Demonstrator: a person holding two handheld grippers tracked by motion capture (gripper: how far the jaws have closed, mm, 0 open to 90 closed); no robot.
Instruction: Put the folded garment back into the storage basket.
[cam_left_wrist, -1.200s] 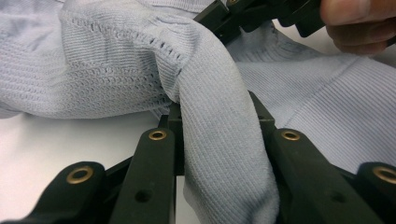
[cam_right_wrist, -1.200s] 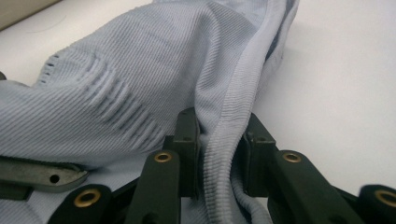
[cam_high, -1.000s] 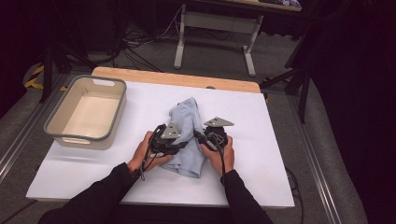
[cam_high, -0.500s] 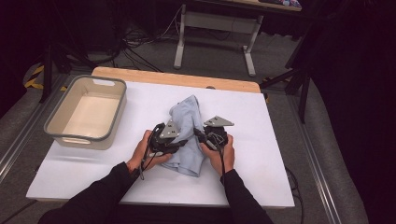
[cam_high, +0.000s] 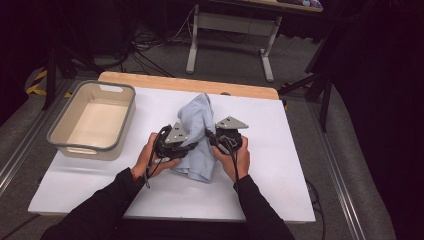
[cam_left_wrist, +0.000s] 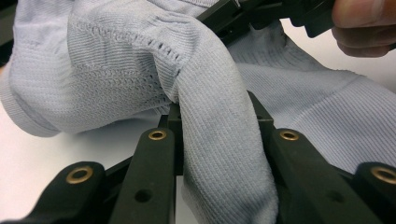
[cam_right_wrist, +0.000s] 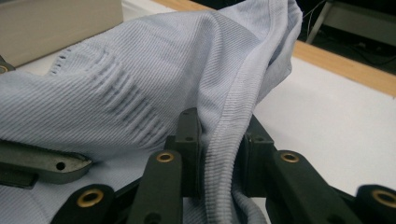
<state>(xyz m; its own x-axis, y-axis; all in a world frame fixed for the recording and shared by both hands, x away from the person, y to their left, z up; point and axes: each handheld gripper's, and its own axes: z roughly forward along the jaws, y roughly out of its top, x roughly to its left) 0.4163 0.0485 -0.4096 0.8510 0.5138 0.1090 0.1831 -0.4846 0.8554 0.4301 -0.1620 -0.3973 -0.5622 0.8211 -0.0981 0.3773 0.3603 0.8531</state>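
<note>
A pale blue knitted garment (cam_high: 197, 132) lies bunched in the middle of the white table top (cam_high: 280, 165). My left gripper (cam_high: 186, 146) is shut on a fold of the garment (cam_left_wrist: 219, 140) at its left side; the cloth drapes over the jaws. My right gripper (cam_high: 210, 136) is shut on the ribbed hem of the garment (cam_right_wrist: 219, 140) at its right side. The two grippers face each other, close together, with the cloth lifted between them. In the left gripper view the right gripper (cam_left_wrist: 261, 14) and a fingertip show at the top.
A beige plastic tub (cam_high: 92, 120) stands on the left of the table, and its wall (cam_right_wrist: 56, 23) is in the right gripper view too. A wooden strip (cam_high: 190, 84) runs along the far edge. Beyond it are table legs and cables on the floor.
The right gripper has risen a little with the cloth's hem, pulling the garment's top higher. The left gripper has stayed where it was.
</note>
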